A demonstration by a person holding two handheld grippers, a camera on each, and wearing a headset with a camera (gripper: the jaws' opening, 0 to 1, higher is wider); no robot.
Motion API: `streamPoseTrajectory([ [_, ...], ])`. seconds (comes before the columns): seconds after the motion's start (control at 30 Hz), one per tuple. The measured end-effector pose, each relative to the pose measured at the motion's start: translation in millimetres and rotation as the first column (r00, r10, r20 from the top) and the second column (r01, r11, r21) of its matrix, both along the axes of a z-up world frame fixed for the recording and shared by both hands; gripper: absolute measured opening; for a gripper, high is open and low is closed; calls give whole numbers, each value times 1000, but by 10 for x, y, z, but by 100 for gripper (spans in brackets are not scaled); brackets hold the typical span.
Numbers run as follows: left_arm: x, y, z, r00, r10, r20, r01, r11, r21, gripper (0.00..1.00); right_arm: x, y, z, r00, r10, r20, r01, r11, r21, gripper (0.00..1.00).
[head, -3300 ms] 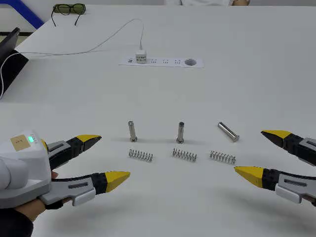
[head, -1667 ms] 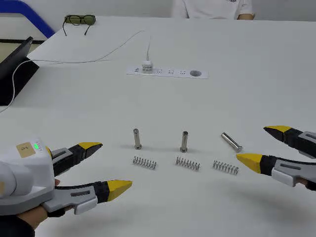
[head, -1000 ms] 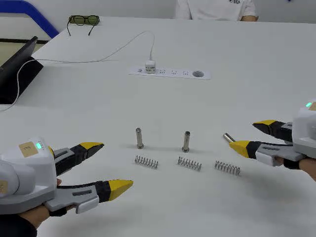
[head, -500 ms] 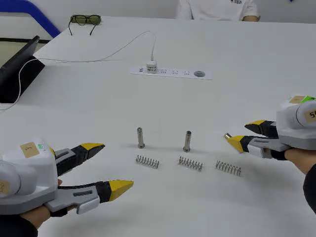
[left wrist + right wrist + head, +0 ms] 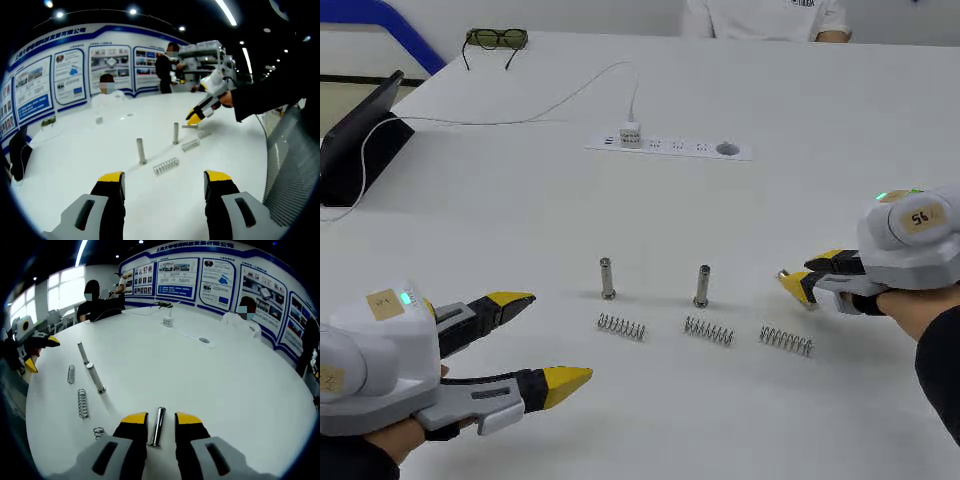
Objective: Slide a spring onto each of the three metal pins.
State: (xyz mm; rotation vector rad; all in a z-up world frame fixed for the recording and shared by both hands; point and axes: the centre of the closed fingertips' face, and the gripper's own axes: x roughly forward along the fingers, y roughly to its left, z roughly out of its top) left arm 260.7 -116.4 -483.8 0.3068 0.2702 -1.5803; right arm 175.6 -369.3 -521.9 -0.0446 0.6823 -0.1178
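Observation:
Two metal pins [image 5: 608, 279] [image 5: 702, 287] stand upright on the white table. The third pin [image 5: 783, 274] lies flat to their right, also seen up close [image 5: 157, 426]. Below them, three springs [image 5: 621, 327] [image 5: 708, 331] [image 5: 786, 341] lie in a row. My right gripper [image 5: 808, 270] is low on the table, and its jaws stand close on either side of the lying pin with small gaps showing [image 5: 161, 419]. My left gripper [image 5: 538, 338] hovers wide open at the near left, holding nothing [image 5: 165, 177], well short of the left spring [image 5: 165, 166].
A white power strip [image 5: 670, 147] with a plug and cable lies at mid-table. Dark glasses [image 5: 497, 38] rest at the far left, with a black device [image 5: 360, 140] at the left edge. A person in white [image 5: 765, 18] sits across the table.
My right gripper has moved left and down to the lying pin and narrowed its jaws around it. The left gripper has stayed put, open. The head camera has shifted a little.

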Motion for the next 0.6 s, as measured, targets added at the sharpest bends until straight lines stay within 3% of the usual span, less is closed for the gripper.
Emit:
streamPoseTrajectory([
  [0.27,-16,-6,-6,1000,-5,1,5,1000,4,65,91,7,-19,1000,-4,-27,4,1000,14,19],
  [0.6,-13,21,-17,1000,0,-3,0,1000,7,65,96,-6,-106,998,-31,-61,34,998,52,15],
])
